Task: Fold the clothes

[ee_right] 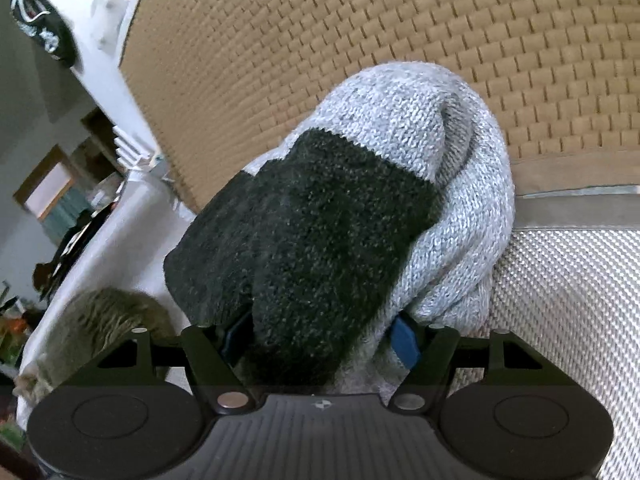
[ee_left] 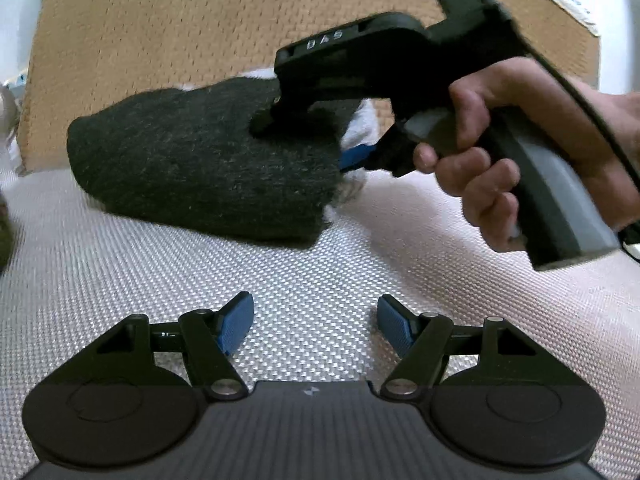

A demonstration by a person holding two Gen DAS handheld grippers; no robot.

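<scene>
We hold two grippers over a bed covered in a white woven mattress cover (ee_left: 312, 264), with a tan quilted headboard (ee_left: 160, 24) rising along its far edge. Our left gripper (ee_left: 315, 326) hangs above bare cover near the close edge, its blue pads well apart and nothing between them.

Our right gripper (ee_right: 322, 340), gripped by a bare hand (ee_left: 516, 152), reaches into a folded knit sweater (ee_right: 332, 220), charcoal on one part and light grey on the other. The sweater lies bundled at the far edge of the bed, against the foot of the headboard. In the right wrist view the knit fills the gap between the jaws, with one blue pad (ee_right: 406, 344) showing against the grey part and the other mostly buried under the charcoal fold. The jaws stand wide, and we cannot tell whether the pads press on the fabric or merely flank it.

A tabby cat (ee_right: 100, 328) lies at the left edge of the bed, just beside the sweater. Beyond it a blurred room shows shelving and clutter.
</scene>
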